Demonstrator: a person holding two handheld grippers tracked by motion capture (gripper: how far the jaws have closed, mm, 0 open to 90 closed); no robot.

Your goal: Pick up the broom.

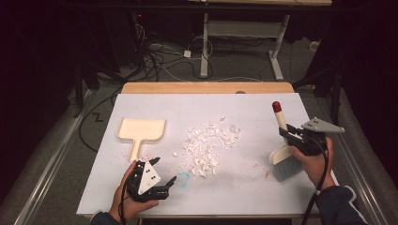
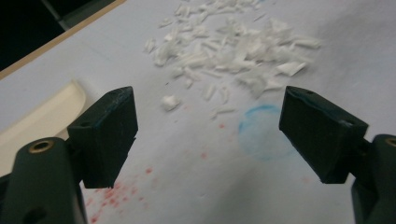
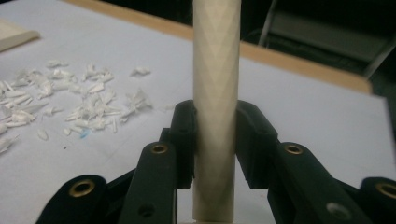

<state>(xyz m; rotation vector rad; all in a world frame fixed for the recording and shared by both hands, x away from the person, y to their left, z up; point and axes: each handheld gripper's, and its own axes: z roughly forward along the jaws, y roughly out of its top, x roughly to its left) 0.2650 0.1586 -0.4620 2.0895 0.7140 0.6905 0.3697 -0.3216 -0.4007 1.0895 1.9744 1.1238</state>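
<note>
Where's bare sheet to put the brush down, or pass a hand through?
Free: the strip between the scrap pile and the brush, and the far band of the white sheet beyond the dustpan and pile. Crowded: the middle, under the scraps, and the near-left corner around the left tongs.
</note>
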